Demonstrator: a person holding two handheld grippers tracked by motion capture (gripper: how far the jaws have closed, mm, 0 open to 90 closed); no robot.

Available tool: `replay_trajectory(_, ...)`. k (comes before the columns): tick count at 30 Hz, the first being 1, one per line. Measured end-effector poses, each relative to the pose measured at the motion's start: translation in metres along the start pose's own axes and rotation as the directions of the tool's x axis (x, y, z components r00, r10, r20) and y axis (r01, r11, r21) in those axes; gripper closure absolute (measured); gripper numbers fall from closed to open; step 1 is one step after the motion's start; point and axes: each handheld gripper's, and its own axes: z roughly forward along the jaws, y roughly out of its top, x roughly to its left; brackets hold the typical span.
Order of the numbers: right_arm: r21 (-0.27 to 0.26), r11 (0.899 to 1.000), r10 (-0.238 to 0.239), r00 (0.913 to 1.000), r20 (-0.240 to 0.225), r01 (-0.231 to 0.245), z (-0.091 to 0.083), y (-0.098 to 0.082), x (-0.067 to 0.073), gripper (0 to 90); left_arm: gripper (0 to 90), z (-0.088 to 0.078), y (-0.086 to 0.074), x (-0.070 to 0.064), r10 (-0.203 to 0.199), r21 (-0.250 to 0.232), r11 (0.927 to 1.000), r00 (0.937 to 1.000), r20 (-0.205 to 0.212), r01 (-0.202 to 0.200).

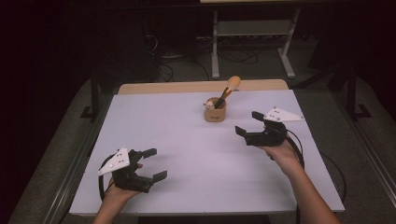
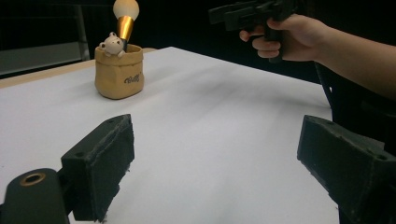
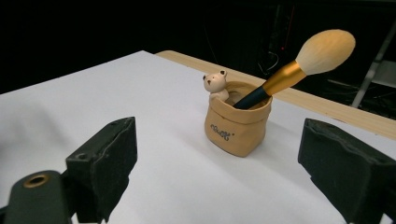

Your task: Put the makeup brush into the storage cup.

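brush pot (image 3: 238, 128) beyond right gripper (image 3: 217, 172), untouched

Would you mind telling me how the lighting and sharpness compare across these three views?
High view: the white table is evenly lit, the surroundings fall into darkness, and the image is soft overall. Left gripper view: the near black pads are slightly blurred and the pouch is fairly clear against a black background. Right gripper view: the brush and pouch are sharpest, with soft shadows.
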Motion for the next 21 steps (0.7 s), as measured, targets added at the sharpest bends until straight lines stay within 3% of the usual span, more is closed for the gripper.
replay_trajectory(21,-0.043,0.999,0.02,0.9993,0.032,-0.019,-0.05,-0.032,0.006,11.8,10.5,0.001,0.0,0.001,0.003,0.004,1.0,1.0,-0.002,-0.003)
